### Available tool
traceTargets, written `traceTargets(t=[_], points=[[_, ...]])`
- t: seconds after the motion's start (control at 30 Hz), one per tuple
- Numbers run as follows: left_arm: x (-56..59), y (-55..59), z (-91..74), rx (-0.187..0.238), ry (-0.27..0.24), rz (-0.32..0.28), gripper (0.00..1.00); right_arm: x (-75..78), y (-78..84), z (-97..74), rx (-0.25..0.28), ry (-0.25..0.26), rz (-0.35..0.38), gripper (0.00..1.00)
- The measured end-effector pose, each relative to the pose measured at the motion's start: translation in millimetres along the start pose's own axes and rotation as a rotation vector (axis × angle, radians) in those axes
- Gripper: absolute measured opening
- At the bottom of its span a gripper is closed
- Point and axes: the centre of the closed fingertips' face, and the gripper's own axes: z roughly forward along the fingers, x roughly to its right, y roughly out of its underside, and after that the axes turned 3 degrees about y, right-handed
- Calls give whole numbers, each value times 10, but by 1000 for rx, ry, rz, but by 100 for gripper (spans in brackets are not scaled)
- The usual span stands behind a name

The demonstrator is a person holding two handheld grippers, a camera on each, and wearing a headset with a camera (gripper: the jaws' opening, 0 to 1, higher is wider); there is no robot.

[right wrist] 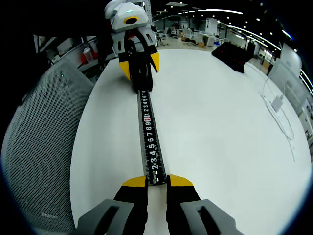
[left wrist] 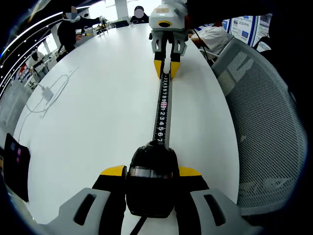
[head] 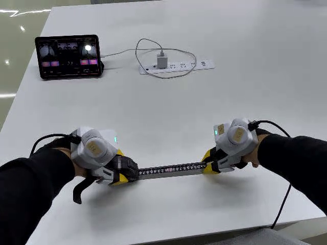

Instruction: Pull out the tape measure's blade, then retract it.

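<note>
- The white worktop (head: 168,102) carries everything. The work sits close to its near edge, probably so both arms can reach without stretching.
- A grey mesh chair (left wrist: 264,122) stands just off that edge, beside the person.
- The left gripper (head: 122,173) lies low on the worktop. Its fingers (left wrist: 113,171) are clamped on either side of the black tape measure case (left wrist: 151,183), which I'd say anchors the case against the pull.
- The right gripper (head: 210,164) faces it from well apart. Its fingers (right wrist: 134,182) are pinched together on the free end of the blade (right wrist: 148,137), low to the surface, so the pull runs straight along the blade.
- A tablet (head: 68,56) leans at the far left corner, its screen turned towards the person.
- A power strip (head: 176,66) lies further back with a charger and a looped cable, well apart from the work.
- The blade is stretched flat between the two grippers, numbers up. By my reckoning the pull-out is largely done, and the retraction has yet to come.
- If the pinch were let go all at once, the blade would likely whip back, so easing it home looks wiser.
</note>
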Motion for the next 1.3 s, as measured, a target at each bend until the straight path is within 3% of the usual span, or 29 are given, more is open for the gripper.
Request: traceTargets(t=[1.3], points=[[21,-29,-15,3,-12,-4,33,56,209,-146,-15,18,12,10]])
